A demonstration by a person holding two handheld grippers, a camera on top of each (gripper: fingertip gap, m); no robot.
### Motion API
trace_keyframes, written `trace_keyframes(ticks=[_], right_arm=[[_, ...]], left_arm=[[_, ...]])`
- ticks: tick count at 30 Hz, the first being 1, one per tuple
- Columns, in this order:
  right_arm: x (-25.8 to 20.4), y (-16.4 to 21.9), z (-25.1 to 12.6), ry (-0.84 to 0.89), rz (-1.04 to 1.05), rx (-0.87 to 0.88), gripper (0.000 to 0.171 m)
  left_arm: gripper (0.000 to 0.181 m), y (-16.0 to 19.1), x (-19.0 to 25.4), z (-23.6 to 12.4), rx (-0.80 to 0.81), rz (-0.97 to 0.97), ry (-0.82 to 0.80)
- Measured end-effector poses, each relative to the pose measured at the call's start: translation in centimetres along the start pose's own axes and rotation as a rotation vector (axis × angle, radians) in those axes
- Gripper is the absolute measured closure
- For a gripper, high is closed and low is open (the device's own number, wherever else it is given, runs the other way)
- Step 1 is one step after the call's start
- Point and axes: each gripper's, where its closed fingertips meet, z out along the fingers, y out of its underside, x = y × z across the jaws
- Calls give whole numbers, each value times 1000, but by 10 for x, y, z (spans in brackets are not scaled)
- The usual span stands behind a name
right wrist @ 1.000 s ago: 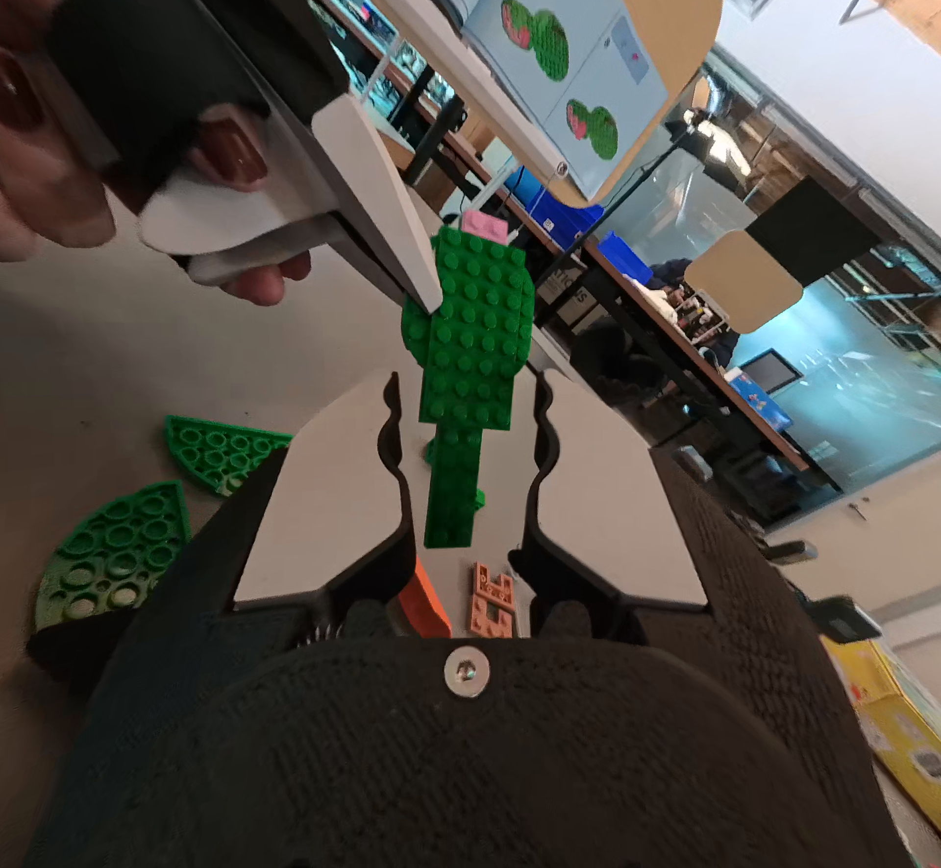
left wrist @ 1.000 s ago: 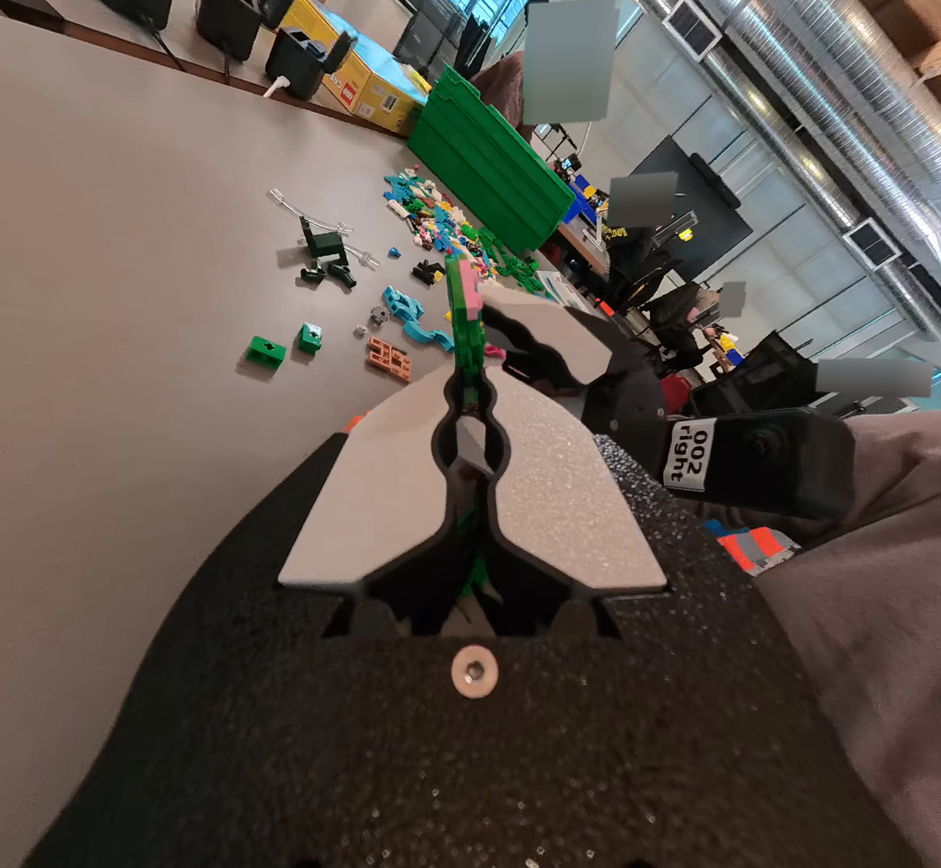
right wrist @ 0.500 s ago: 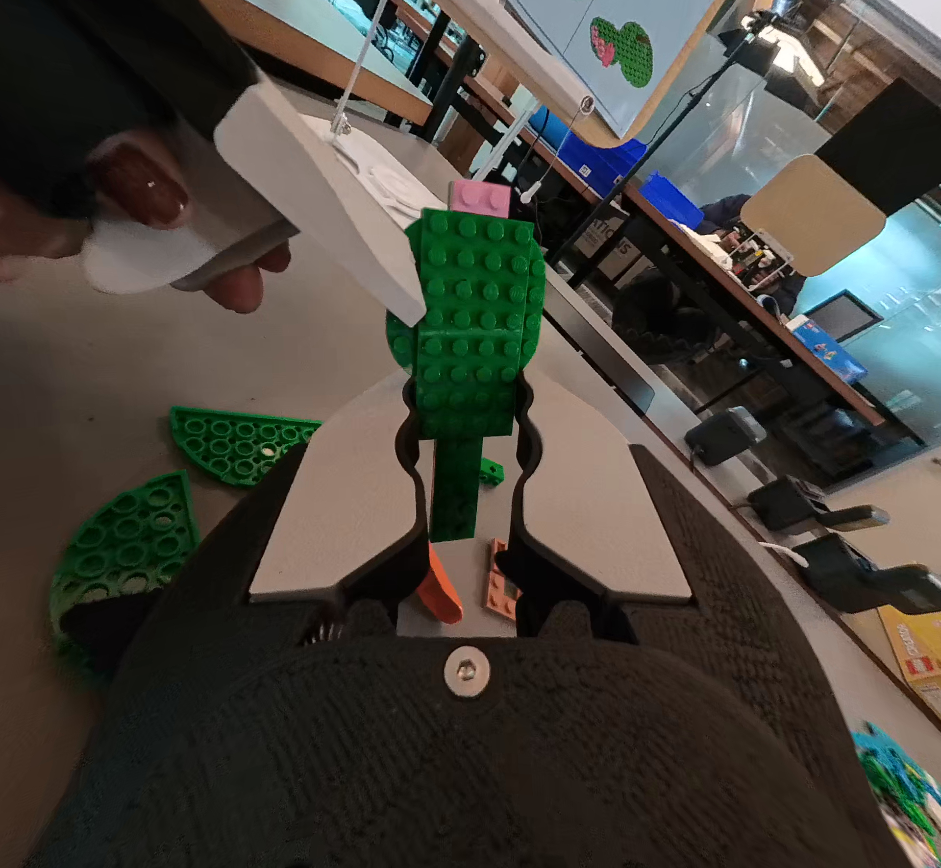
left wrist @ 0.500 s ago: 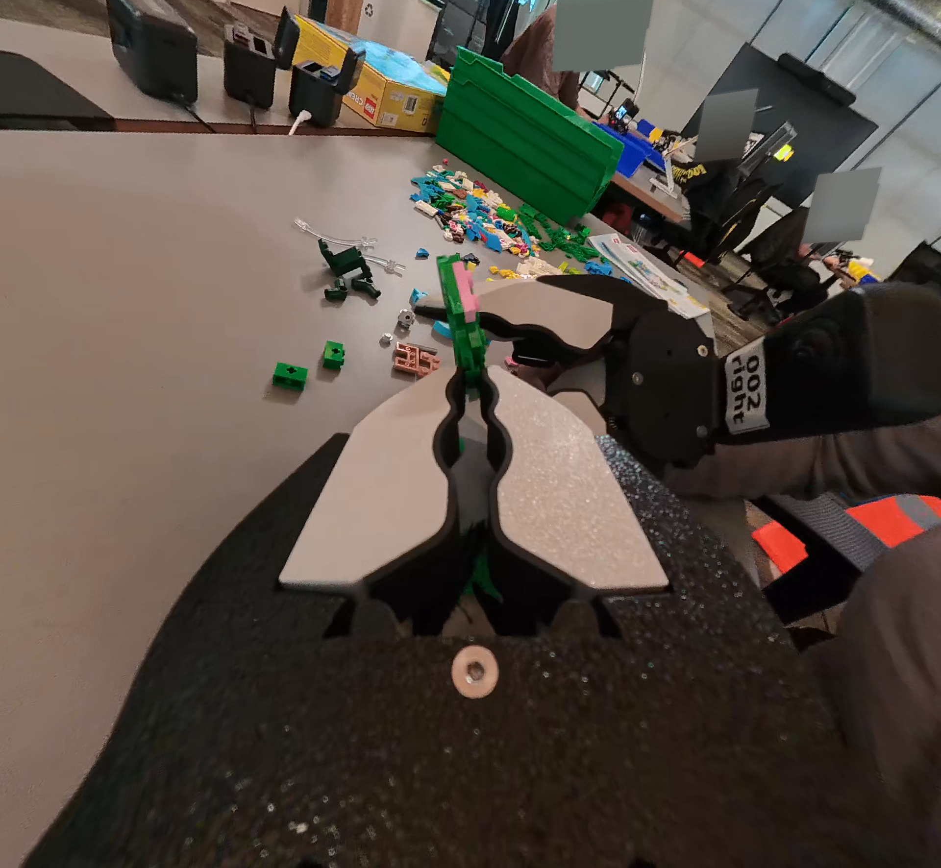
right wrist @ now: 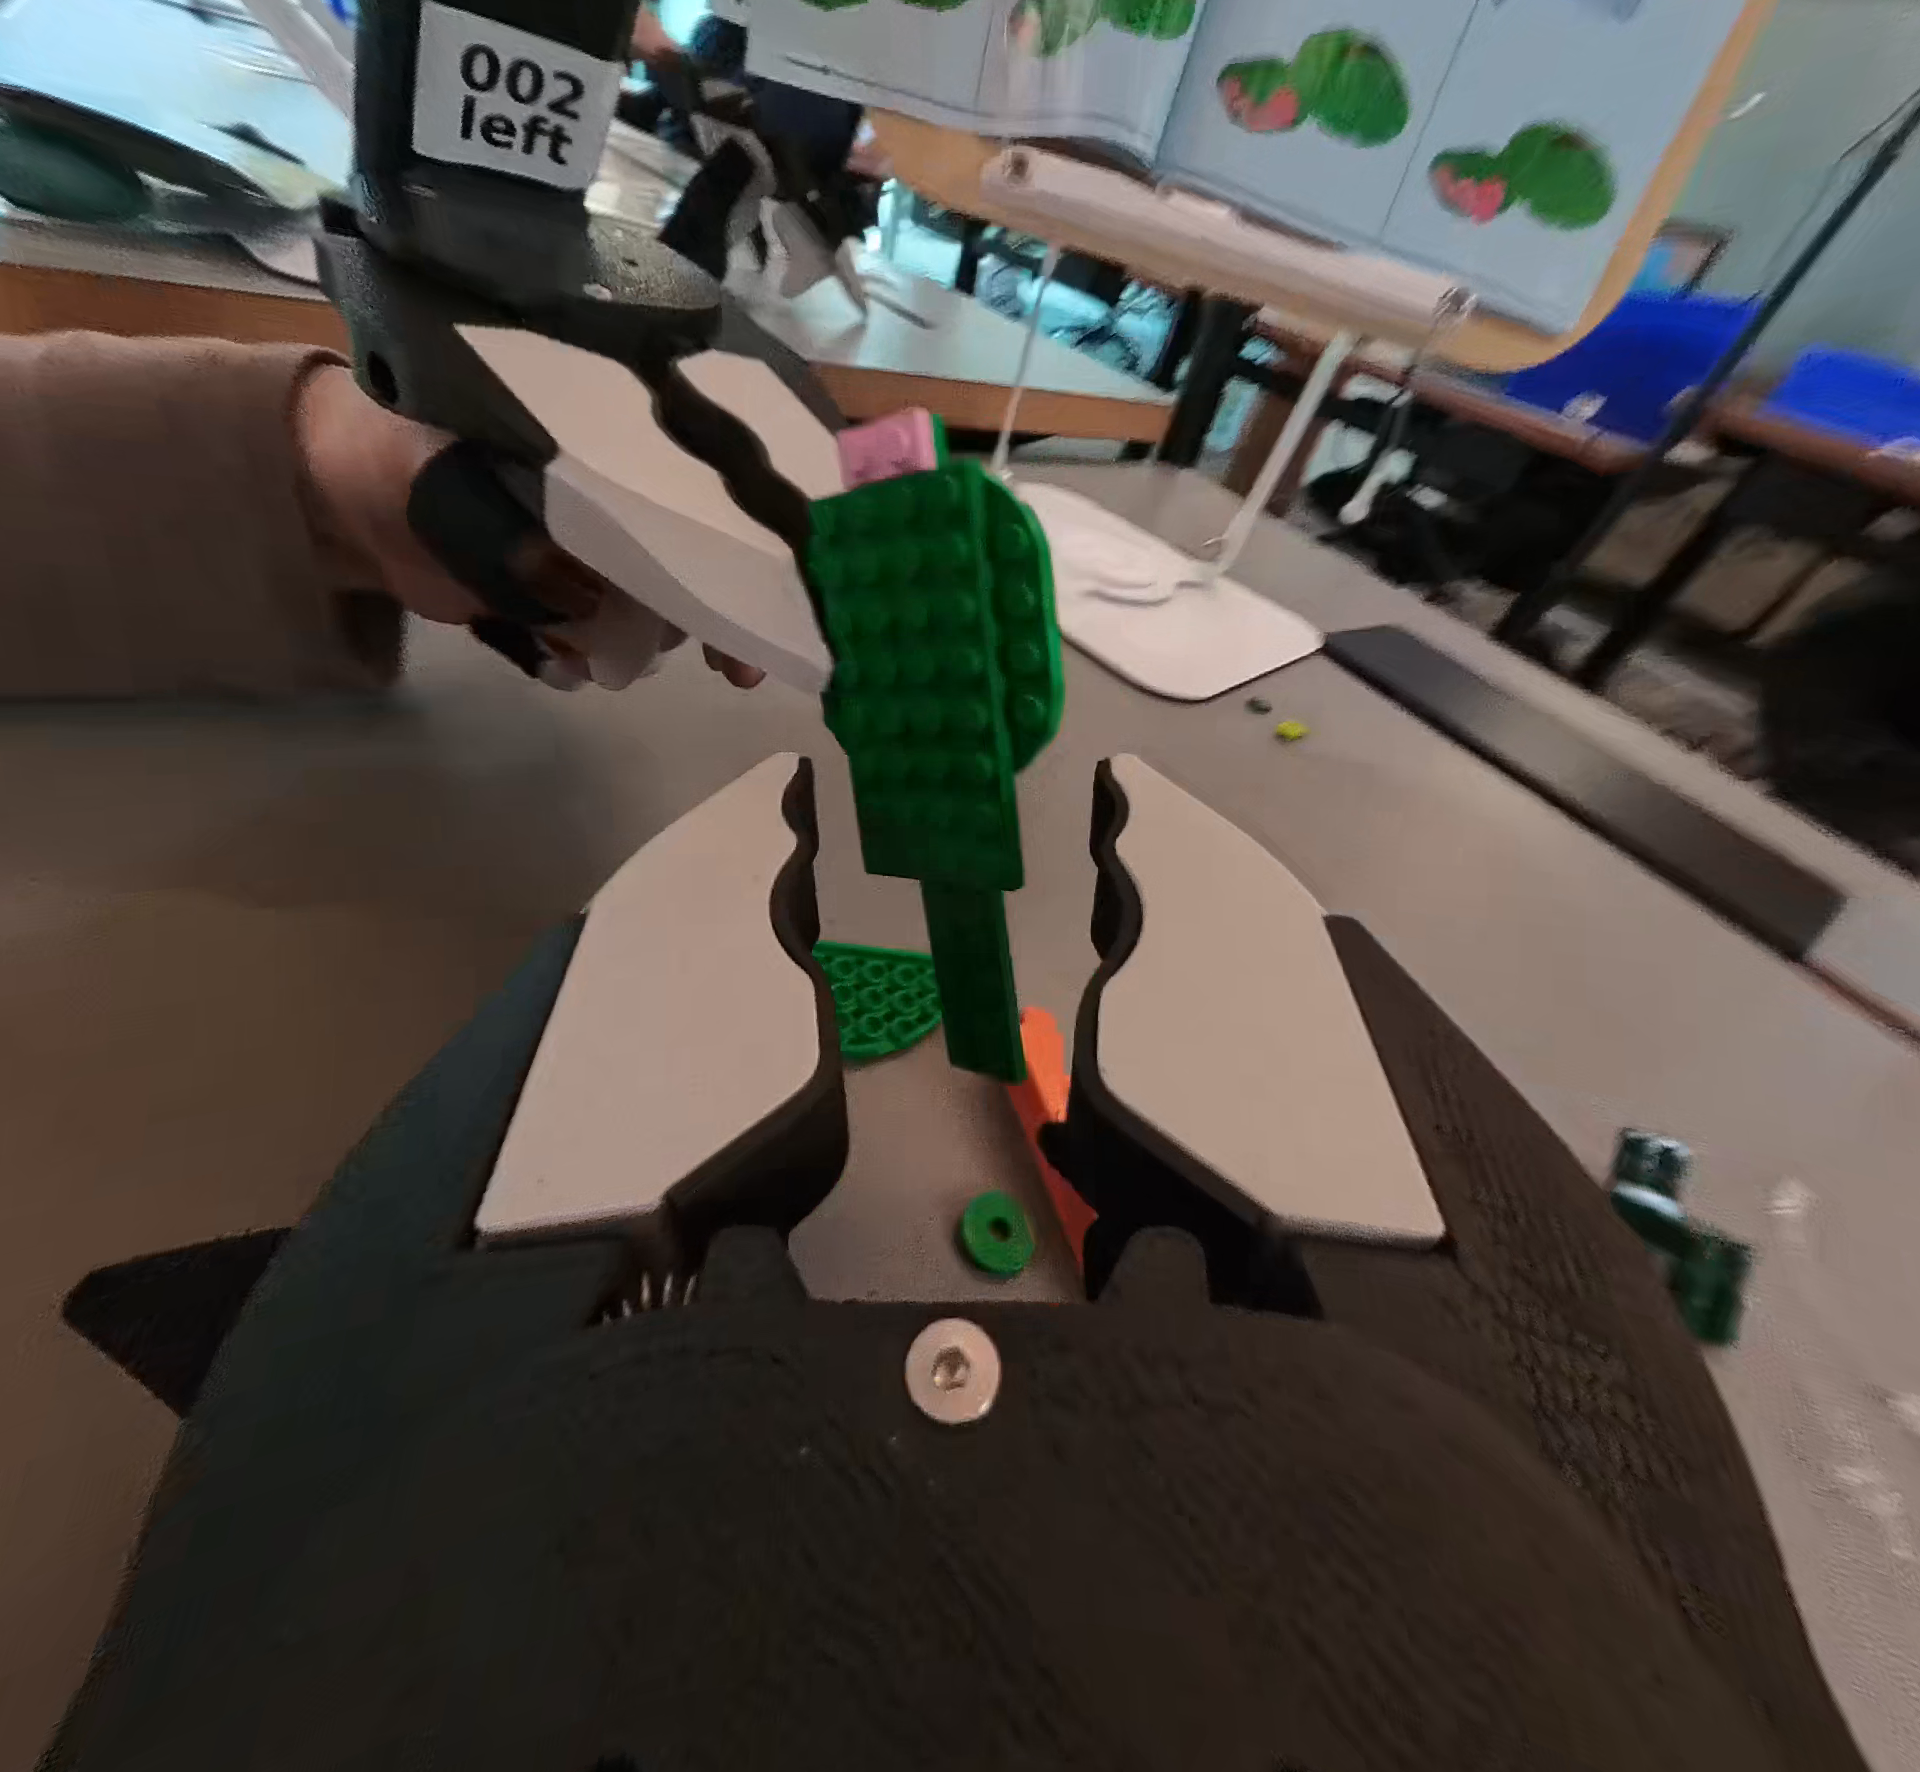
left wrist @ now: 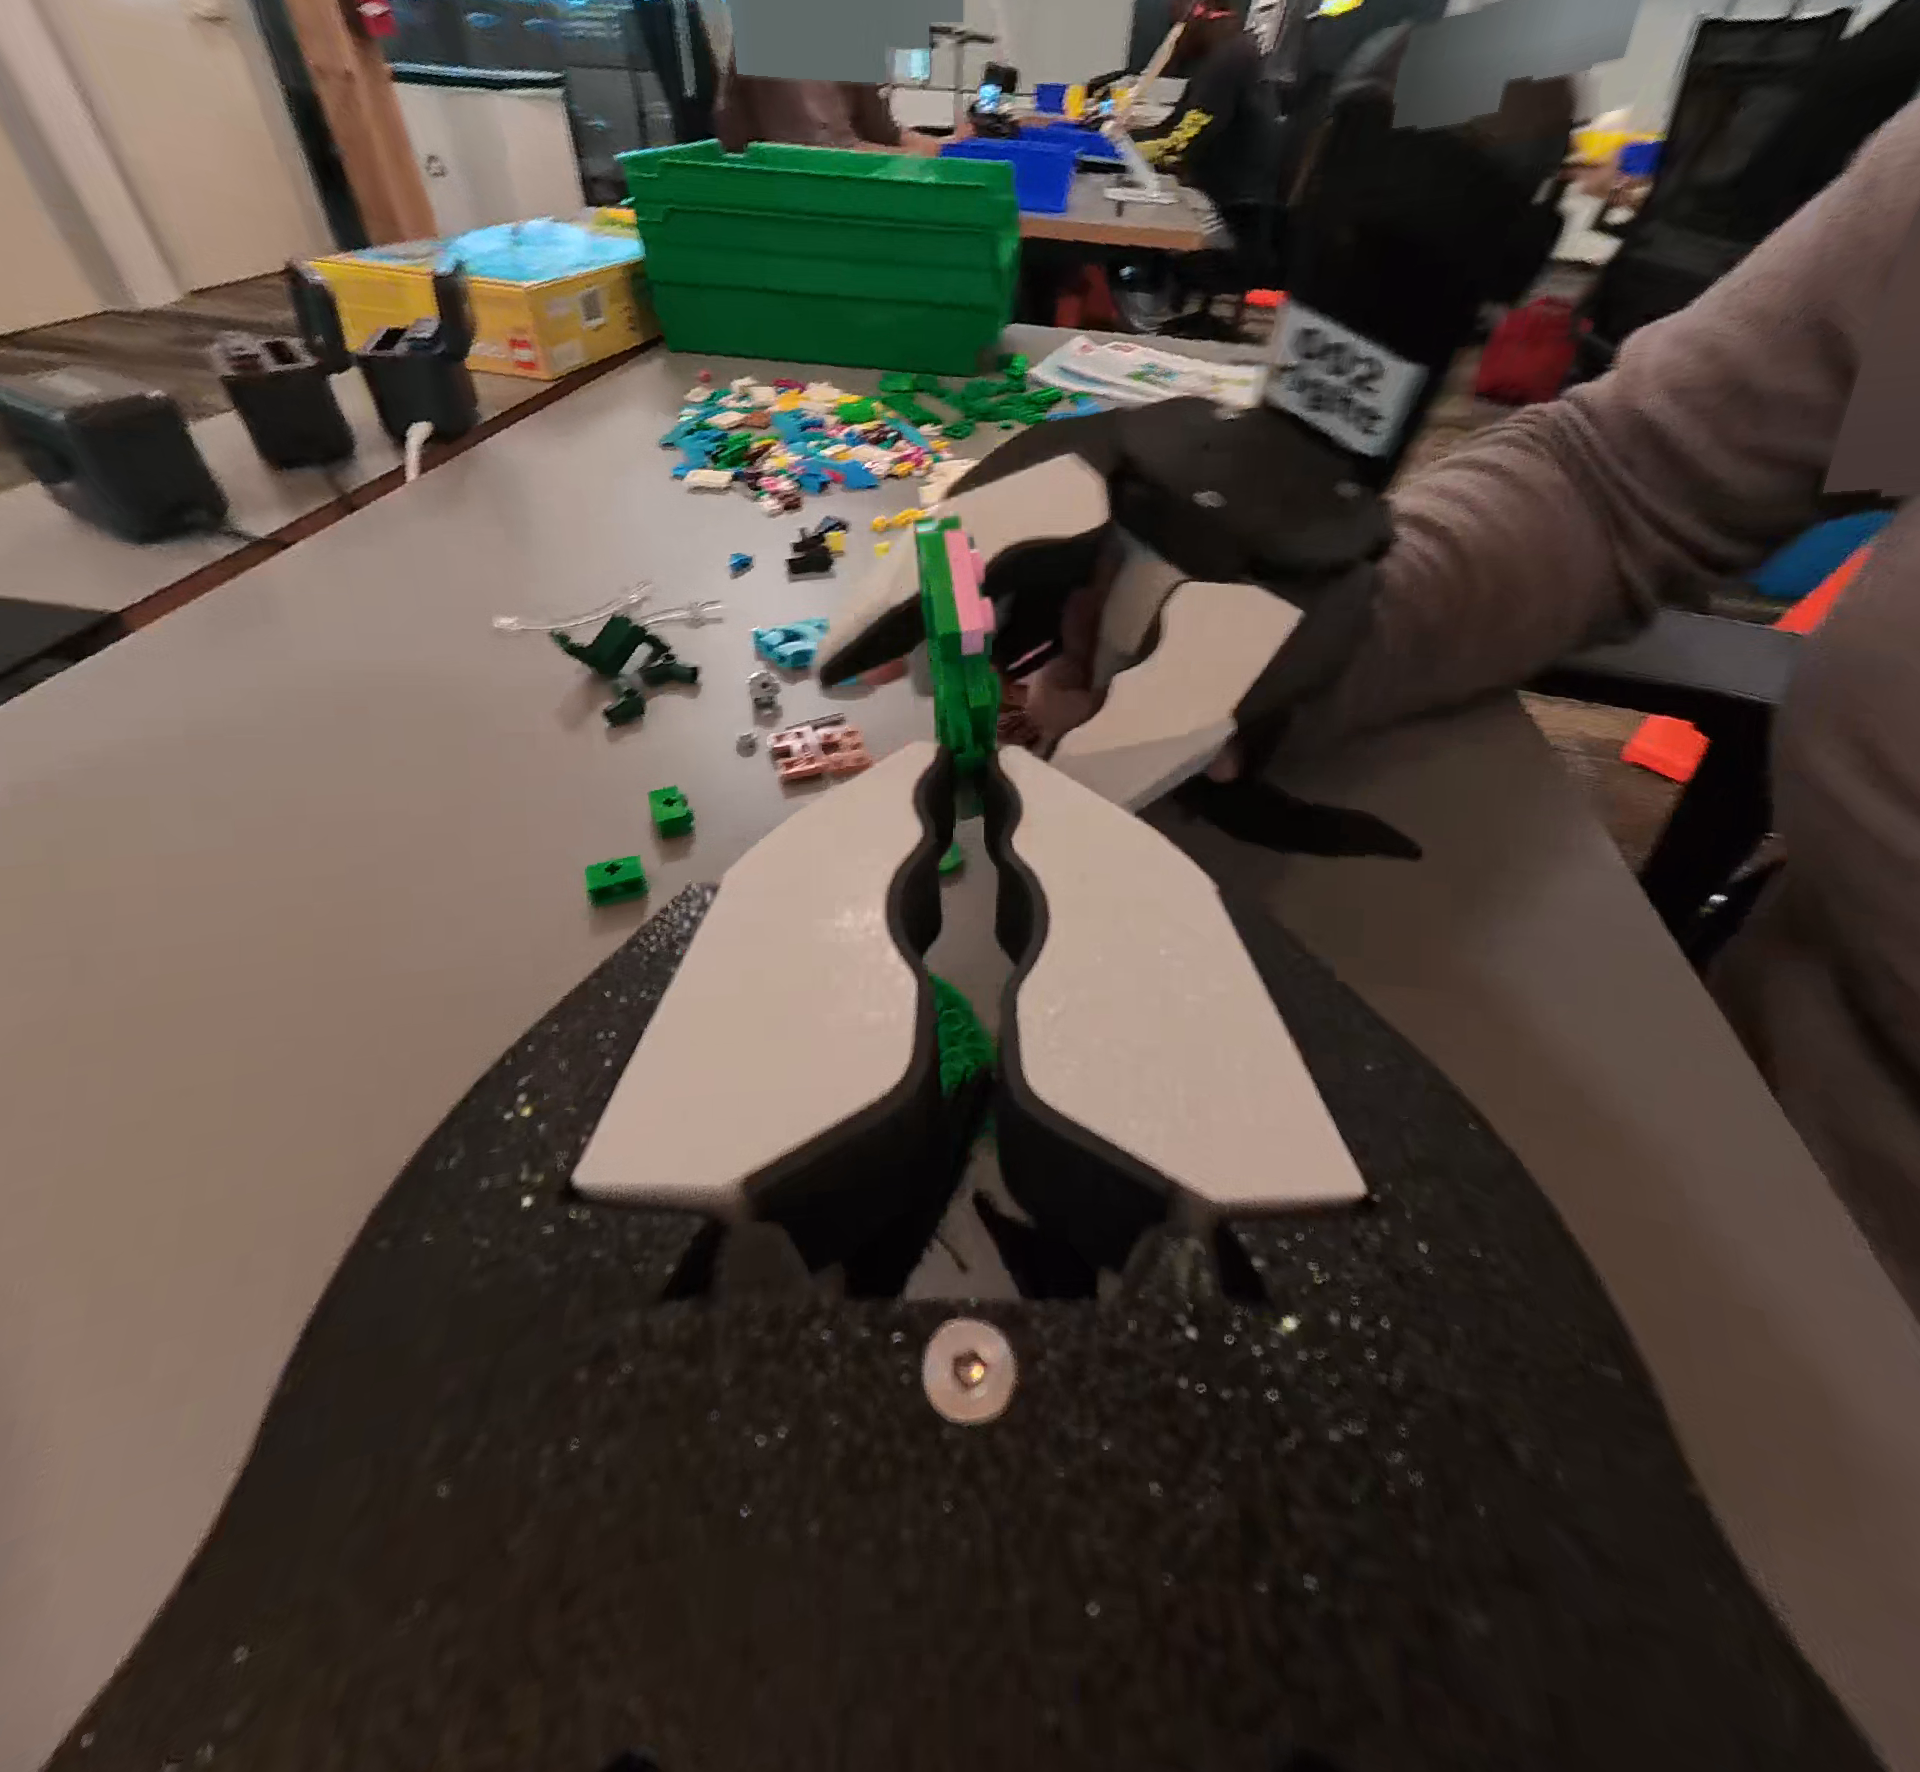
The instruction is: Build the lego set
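The wide grey surface (left wrist: 312,891) carries everything. At its far end stand stacked green plastic bins (left wrist: 831,257), with a yellow cardboard box (left wrist: 520,299) beside them and black charger blocks (left wrist: 343,372) to the left. In front of the bins lies a pile of mixed coloured bricks (left wrist: 810,449).

In the right wrist view, an open instruction booklet on a stand (right wrist: 1247,81) hangs above the surface, showing green plant drawings.

The left tool (left wrist: 961,777) is clenched on the flat green studded cactus model with a small pink brick on top (right wrist: 935,642). Its tips grip the left edge of the model, which is held above the surface, upright and a little tilted. In the left wrist view the model is seen edge-on (left wrist: 956,642), rising just past the tips.

The right tool (right wrist: 951,787) is released: its two grey fingers stand apart on either side of the narrow lower stem of the model, not touching it.

Below the model, on the surface, are a green quarter-round plate (right wrist: 873,1000), an orange piece (right wrist: 1044,1068) and a small green round piece with a hole (right wrist: 997,1232). Near the left tool lie two small green cube bricks (left wrist: 644,839), a pink-brown plate (left wrist: 816,748) and a dark green figure piece (left wrist: 618,657).
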Motion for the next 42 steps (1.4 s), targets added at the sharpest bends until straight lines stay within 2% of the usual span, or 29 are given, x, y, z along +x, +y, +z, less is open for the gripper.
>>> trace_keyframes(ticks=[1, 3, 5, 14, 17, 21, 24, 26, 29, 42], right_arm=[[-3, 2, 0, -45, 40, -16, 123], [-16, 1, -3, -197, 109, -5, 148], [-21, -7, -8, -278, 182, 49, 153], [-24, -28, -20, -360, 216, 197, 154], [-24, -32, -22, -402, 284, 216, 139], [-26, -30, -23, -428, 295, 207, 156], [-25, -34, -24, -413, 318, 247, 157], [-22, -38, -26, -400, 322, 275, 148], [-22, -40, -28, -417, 327, 272, 161], [-45, -61, -47, -890, 874, 278, 164]], left_arm=[[176, -3, 6, 0, 22, 7, 37], [177, -6, 11, 0, 47, 1, 67], [177, -9, 14, -1, 67, -15, 95], [177, -20, 23, -2, 131, -102, 178], [177, -17, 22, -2, 108, -112, 176], [177, -20, 26, -1, 129, -137, 206], [177, -20, 26, -2, 133, -145, 212], [176, -16, 26, 0, 106, -139, 201], [177, -19, 29, 2, 126, -150, 218], [175, -35, 62, -7, 223, 85, 328]])
